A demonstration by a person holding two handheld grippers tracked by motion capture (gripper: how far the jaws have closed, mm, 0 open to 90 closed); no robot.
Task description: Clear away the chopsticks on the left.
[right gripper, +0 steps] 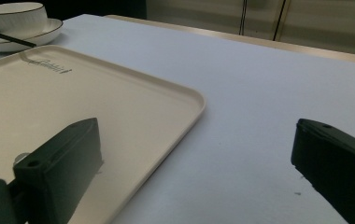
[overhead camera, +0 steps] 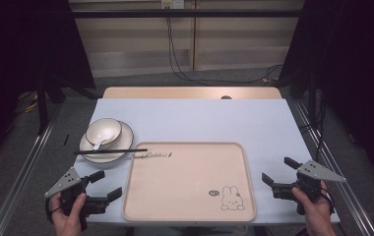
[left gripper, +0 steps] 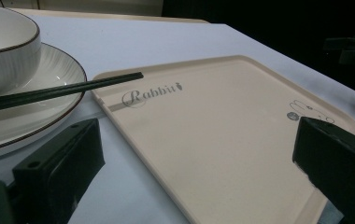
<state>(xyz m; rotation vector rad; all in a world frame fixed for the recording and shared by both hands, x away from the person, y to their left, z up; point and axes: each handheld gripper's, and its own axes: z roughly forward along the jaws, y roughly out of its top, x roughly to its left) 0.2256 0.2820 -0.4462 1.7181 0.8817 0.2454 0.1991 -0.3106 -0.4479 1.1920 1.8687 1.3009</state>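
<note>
Tray point(overhead camera: 190, 182) bare; bowl point(overhead camera: 104, 132), plate point(overhead camera: 89, 147) & chopsticks point(overhead camera: 110, 151) sit just off its far-left corner, untouched. Left gripper point(overhead camera: 105, 184) & right gripper point(overhead camera: 276, 176) flank tray, both wide open, holding nothing. All the work's left, I'd say.

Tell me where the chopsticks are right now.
In the high view the chopsticks lie across the plate at the table's left, in front of the bowl, tips reaching over the tray.
</note>
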